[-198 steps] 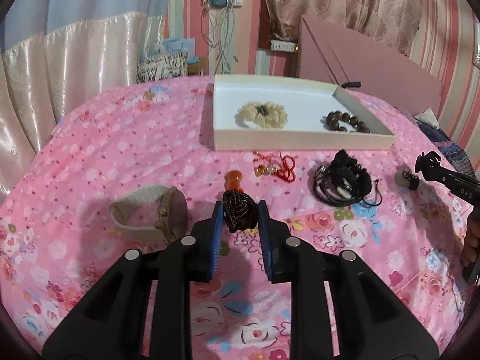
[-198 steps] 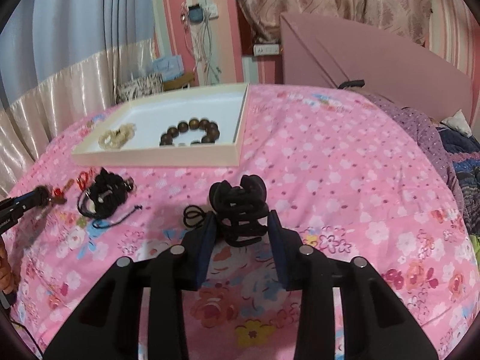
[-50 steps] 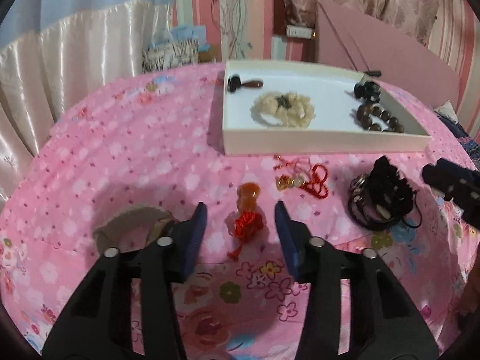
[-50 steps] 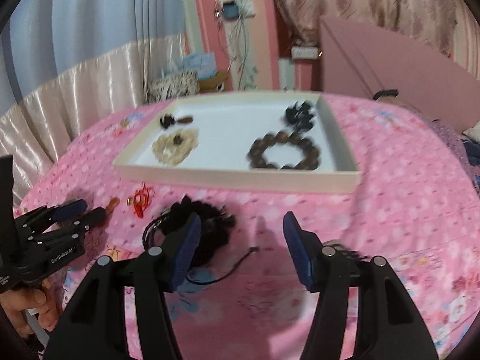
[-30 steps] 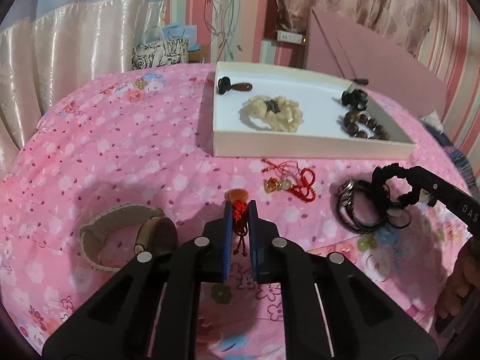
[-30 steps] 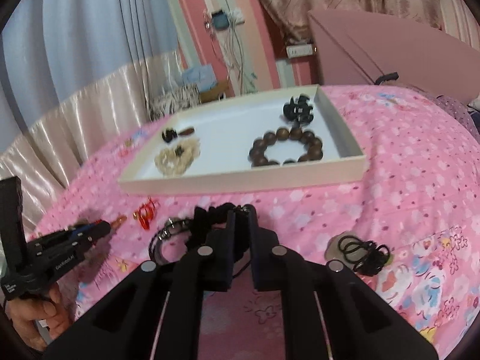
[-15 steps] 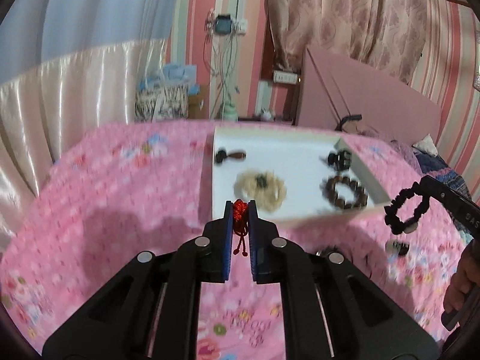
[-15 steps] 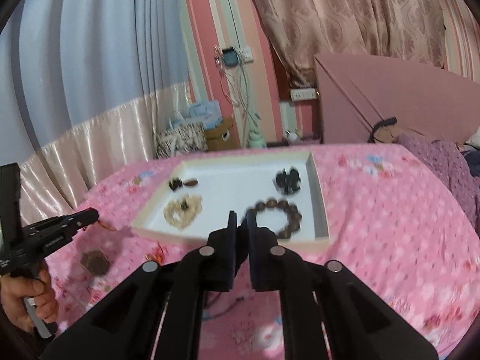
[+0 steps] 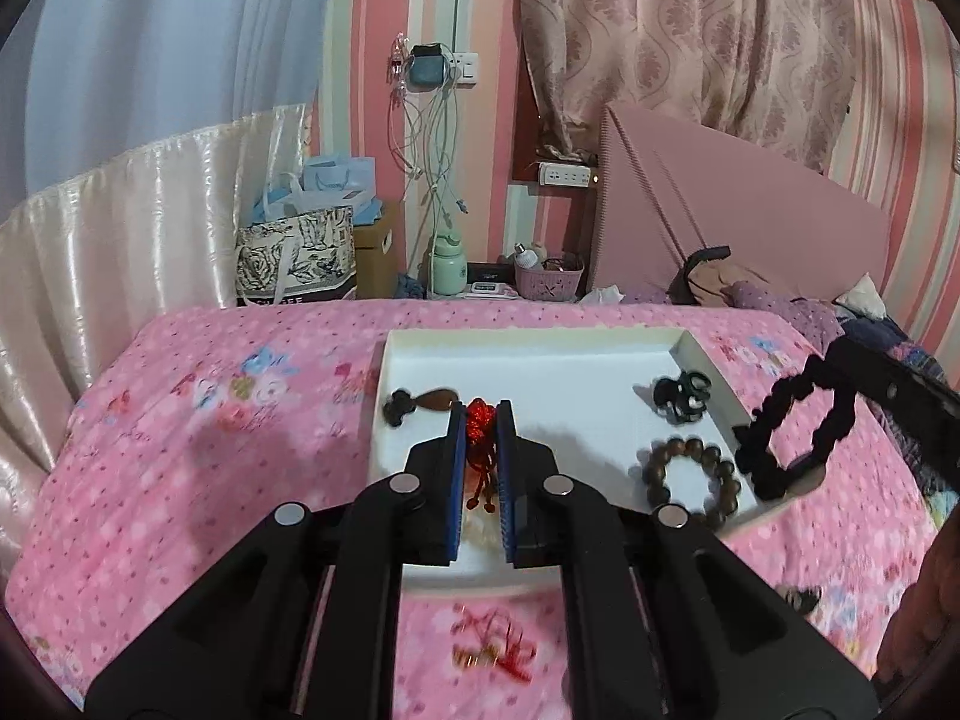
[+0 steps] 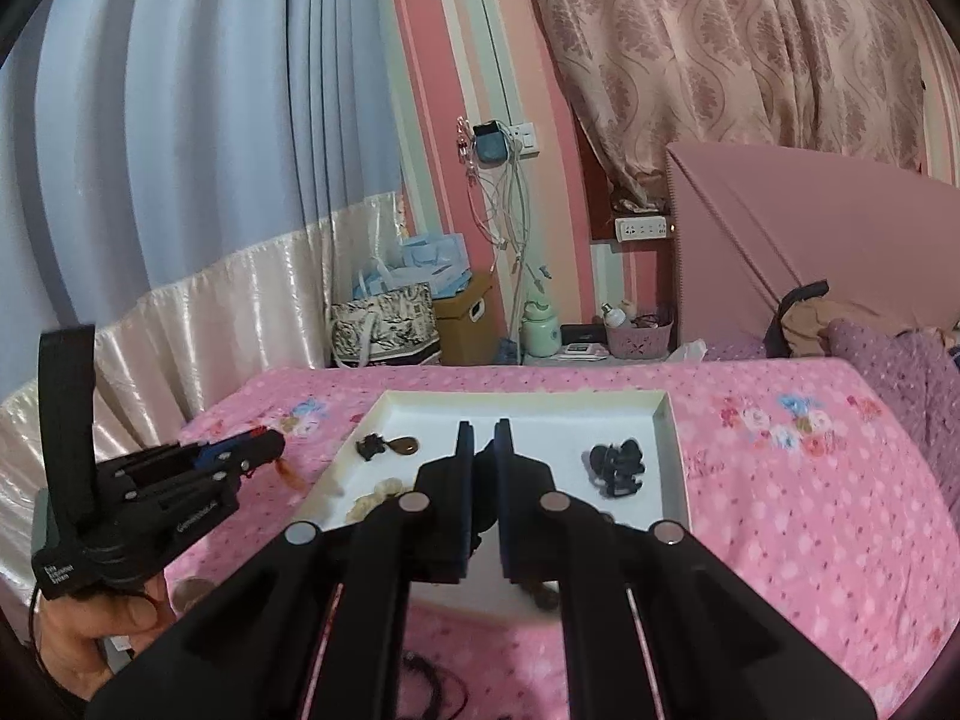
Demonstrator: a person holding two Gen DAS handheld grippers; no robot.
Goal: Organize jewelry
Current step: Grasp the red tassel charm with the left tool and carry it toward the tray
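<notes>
Over the white tray (image 9: 528, 336), my left gripper (image 9: 480, 414) is shut on a red cord charm (image 9: 478, 420) whose tassel hangs between the pads. In the right wrist view the left gripper (image 10: 273, 445) hovers left of the tray (image 10: 522, 399). My right gripper (image 10: 485, 438) is shut on a black elastic band, seen as a hanging loop (image 9: 792, 432) below the right gripper (image 9: 840, 360) at the tray's right edge. The tray holds a dark pendant (image 9: 420, 402), a black clip (image 9: 681, 397), a brown bead bracelet (image 9: 693, 480) and a cream bracelet (image 10: 375, 498).
A red knotted charm (image 9: 492, 642) lies blurred on the pink floral bedspread in front of the tray, small black ties (image 9: 798, 597) to its right. A watch (image 10: 192, 591) and black cords (image 10: 432, 684) lie near the front. A person's hand (image 10: 90, 630) holds the left gripper.
Both grippers, shut on their items, have lifted off the bedspread and moved up toward the tray; the red charm and the black band now hang in the air.
</notes>
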